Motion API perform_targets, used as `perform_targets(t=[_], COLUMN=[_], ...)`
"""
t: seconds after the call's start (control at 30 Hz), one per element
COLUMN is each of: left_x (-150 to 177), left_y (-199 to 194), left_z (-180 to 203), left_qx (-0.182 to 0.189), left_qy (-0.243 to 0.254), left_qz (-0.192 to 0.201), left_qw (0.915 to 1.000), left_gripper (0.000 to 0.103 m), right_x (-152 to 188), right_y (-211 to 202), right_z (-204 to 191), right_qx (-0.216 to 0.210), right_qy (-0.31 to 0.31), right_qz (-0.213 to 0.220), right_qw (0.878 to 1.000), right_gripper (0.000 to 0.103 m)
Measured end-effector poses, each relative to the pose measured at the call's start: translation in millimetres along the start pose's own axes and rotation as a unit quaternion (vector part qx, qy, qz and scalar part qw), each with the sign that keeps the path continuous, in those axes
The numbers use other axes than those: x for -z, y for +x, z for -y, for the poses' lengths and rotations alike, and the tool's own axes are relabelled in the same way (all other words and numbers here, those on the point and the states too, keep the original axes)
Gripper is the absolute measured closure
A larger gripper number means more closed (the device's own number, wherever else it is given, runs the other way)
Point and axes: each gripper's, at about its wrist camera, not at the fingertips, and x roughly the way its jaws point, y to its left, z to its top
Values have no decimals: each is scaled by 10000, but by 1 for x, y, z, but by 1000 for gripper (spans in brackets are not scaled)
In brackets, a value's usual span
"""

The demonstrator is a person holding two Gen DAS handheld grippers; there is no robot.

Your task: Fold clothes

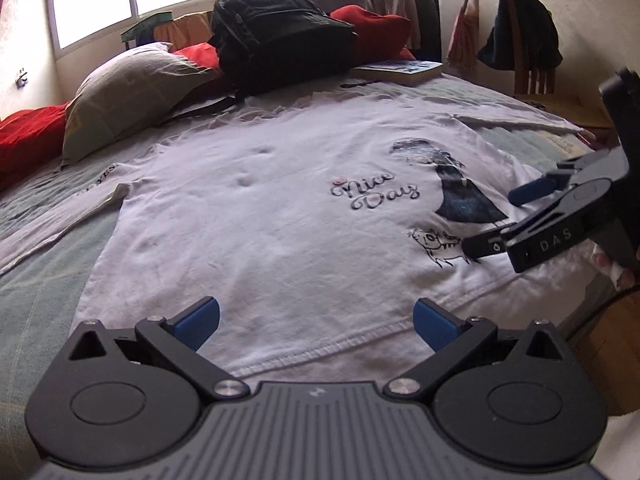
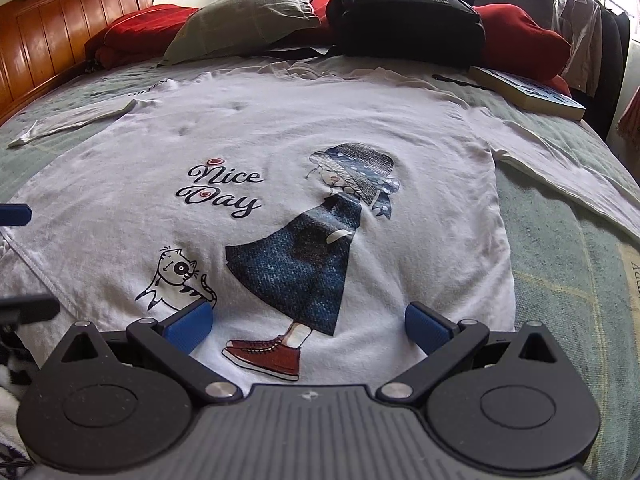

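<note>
A white long-sleeved shirt (image 1: 260,240) (image 2: 280,132) lies flat, front up, on the bed, printed with "Nice Day", a girl in a blue dress and a small cat. Its sleeves spread out to both sides. My left gripper (image 1: 316,322) hovers open just above the shirt's bottom hem, blue pads wide apart and empty. My right gripper (image 2: 308,326) is open too, low over the hem by the printed red shoe. The left wrist view shows the right gripper (image 1: 496,220) from the side at the right, over the cat print.
A black backpack (image 1: 280,40) (image 2: 404,12), a grey pillow (image 1: 132,88) (image 2: 248,16) and red cushions (image 2: 520,36) crowd the far side of the bed. A book (image 1: 400,70) (image 2: 528,92) lies beside the shirt's far right shoulder. A wooden headboard (image 2: 60,32) stands left; a chair (image 1: 528,52) right.
</note>
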Motion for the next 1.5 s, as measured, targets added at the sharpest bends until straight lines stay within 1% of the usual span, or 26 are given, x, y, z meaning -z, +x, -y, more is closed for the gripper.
perform_targets(t=[0.17,0.3,0.47,0.53,0.63,0.73,0.77,0.83,0.9,1.0,1.03,1.1,1.17,1.23,1.27,1.33,1.43,1.5], left_x=[2,-3,-14,-11,6,11,6,-6,-18,-16,-10,6,12,12,9,-2,-18,-21], left_y=[1,3,9,16,23,17,15,12,15,29,33,33,23,11,5,-3,2,17], left_z=[-4,-6,-10,-13,-18,-27,-29,-33,-39,-46,-46,-42,-43,-54,-62,-79,-102,-112], left_qx=[-57,-130,-103,-126,-92,70,21,-190,-239,-12,-7,-17,103,228,230,165,134,325], left_qy=[-93,-132,-79,-147,-346,-591,-548,-410,-424,-600,-629,-544,-495,-632,-702,-730,-804,-965], left_qz=[-54,-70,92,13,-252,-304,-282,-55,37,-142,-271,-273,-242,-247,-202,-60,11,-81], left_qw=[9999,9998,9999,9998,9990,9978,9981,9990,9988,9981,9976,9981,9984,9974,9971,9972,9967,9948], left_gripper=[1,1,1,1,1,1,1,1,1,1,1,1,1,1,1,1,1,1], right_x=[0,1,4,5,7,7,8,8,8,7,7,6,5,-2,-7,-19,-43,-58], right_y=[1,1,1,1,0,0,0,0,0,0,0,-1,-3,-6,-10,-19,-29,-29], right_z=[0,-1,0,0,-1,-1,-1,-2,-3,-4,-4,-4,-4,-4,-4,-6,-12,-19], right_qx=[5,4,-2,3,21,26,34,49,65,95,109,110,114,170,177,171,32,-148], right_qy=[7,-4,-2,2,-14,-13,-15,-20,-26,-27,-37,-27,-6,80,121,189,316,455], right_qz=[20,88,171,224,293,303,302,302,302,281,277,266,232,55,55,137,461,585], right_qw=[10000,10000,9999,9997,9996,9995,9995,9995,9995,9996,9996,9996,9997,9998,9998,9996,9984,9971], right_gripper=[0,0,0,0,0,0,0,0,0,0,0,0,0,0,0,0,0,0])
